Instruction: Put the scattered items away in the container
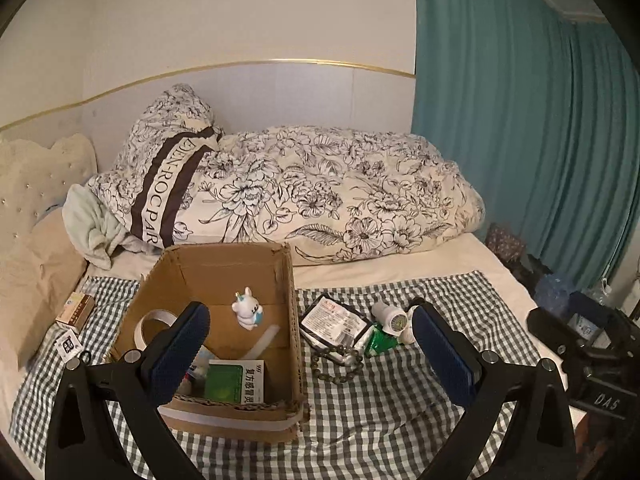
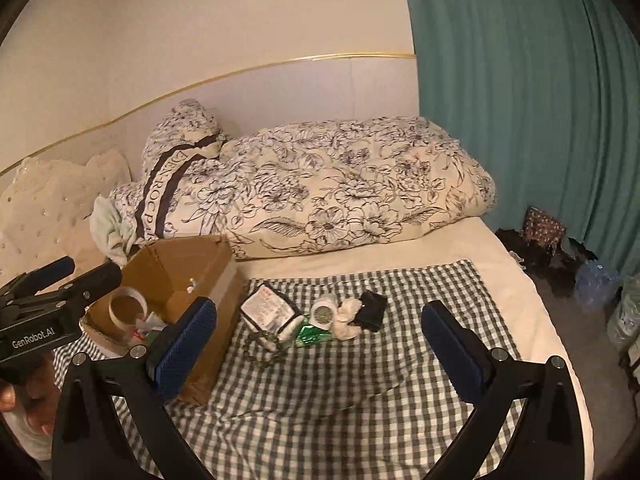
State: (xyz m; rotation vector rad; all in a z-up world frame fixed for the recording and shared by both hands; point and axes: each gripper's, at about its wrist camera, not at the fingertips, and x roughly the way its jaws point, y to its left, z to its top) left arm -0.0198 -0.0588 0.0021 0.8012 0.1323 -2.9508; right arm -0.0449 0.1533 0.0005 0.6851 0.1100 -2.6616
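**Still to tidy: a soft, light cluster beside the box**

Now, work from your left. The small orange box (image 1: 76,307) lies on the cloth's left edge, apart from the rest; it looks light and stiff, so pinch its long sides. The cardboard box (image 1: 294,320) already holds a tape roll (image 1: 150,328), a white toy figure (image 1: 248,309) and a medicine carton (image 1: 234,380). Just right of it, the foil packet (image 2: 267,309) will likely crinkle and slide; take an edge. The bead bracelet (image 1: 338,364) is limp, so hook one strand. The white bottle (image 2: 325,312) is round and smooth, so grip across its body. Both your left gripper (image 1: 310,344) and right gripper (image 2: 320,340) stand wide apart, holding nothing.
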